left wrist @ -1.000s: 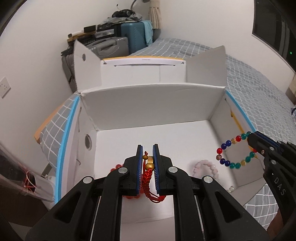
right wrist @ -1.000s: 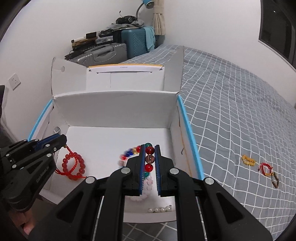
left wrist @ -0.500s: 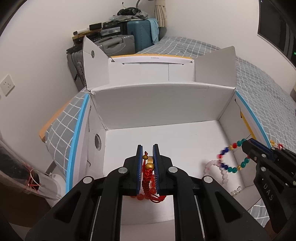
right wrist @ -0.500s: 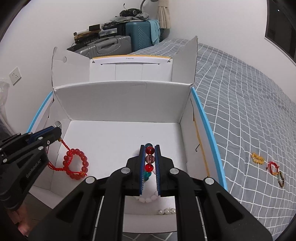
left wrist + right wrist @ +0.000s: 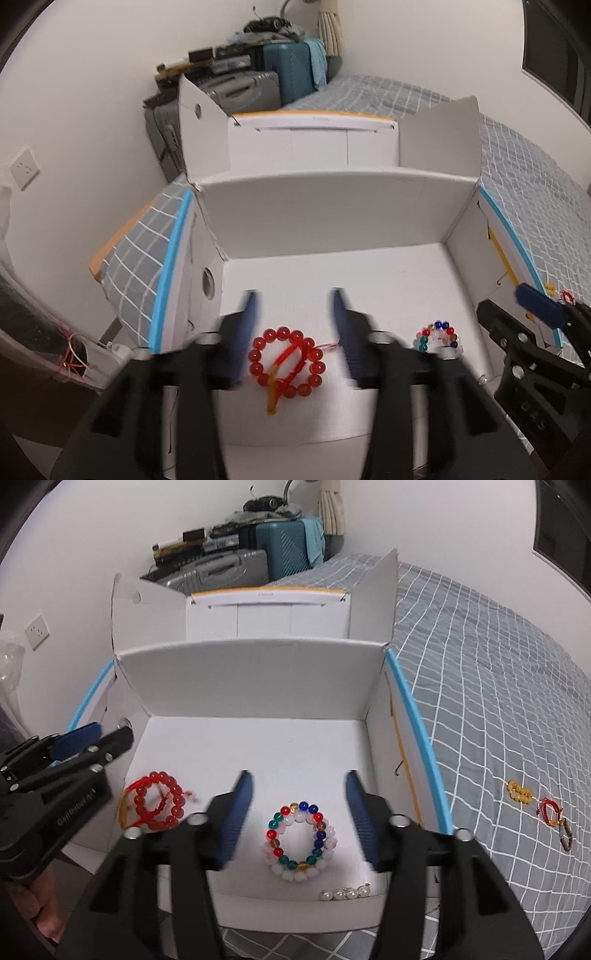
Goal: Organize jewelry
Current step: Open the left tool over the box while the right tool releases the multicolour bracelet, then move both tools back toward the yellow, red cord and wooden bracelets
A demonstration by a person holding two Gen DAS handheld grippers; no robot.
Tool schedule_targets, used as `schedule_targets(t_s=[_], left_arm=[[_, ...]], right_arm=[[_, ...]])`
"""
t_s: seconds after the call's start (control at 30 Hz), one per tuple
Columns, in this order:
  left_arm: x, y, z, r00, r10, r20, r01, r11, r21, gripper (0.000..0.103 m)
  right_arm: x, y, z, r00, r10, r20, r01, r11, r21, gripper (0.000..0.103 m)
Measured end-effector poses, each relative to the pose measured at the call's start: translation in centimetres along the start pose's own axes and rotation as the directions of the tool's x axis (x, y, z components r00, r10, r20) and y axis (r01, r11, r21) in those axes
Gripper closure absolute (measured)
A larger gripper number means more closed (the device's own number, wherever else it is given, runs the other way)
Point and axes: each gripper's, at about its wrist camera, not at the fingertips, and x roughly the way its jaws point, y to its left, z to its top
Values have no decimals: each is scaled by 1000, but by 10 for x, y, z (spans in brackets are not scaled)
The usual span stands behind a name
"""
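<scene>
Both tongs gape, left [image 5: 293, 325] over red bracelet [image 5: 286, 362], right [image 5: 299, 808] over multicolored bracelet [image 5: 301, 840].

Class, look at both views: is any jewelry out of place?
Yes. Three small bracelets lie on the grey checked bedspread, outside the white box. The red bead bracelet and multicolored bracelet are inside.

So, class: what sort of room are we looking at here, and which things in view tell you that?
Most likely a bedroom used partly for storage. A bed with a grey checked cover fills the right side, suitcases are stacked in the far corner, and the white cardboard box rests on the bed.
</scene>
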Motion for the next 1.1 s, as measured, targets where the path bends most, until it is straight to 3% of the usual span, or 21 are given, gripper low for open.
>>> schedule_targets(t_s=[0.03,0.2,0.43,0.7,1.1], left_arm=[[-3,0,0,1000,6,10,-6,1000,0,41],[-18,-9,2,999,-11,51,11,1000,2,24],[-38,-40,4,993,-51,105,47,998,35,6],[-56,-97,4,982,-132,132,119,988,101,6],[-65,-219,3,964,-239,116,210,952,221,6]], right_arm=[[-2,-1,0,1000,0,5,0,1000,0,42],[-26,-16,-6,998,-32,59,33,999,-10,22],[-53,-62,-15,992,-82,91,79,996,46,12],[-84,-127,-32,980,-157,122,144,984,108,8],[-118,-258,-65,958,-266,109,231,938,257,8]])
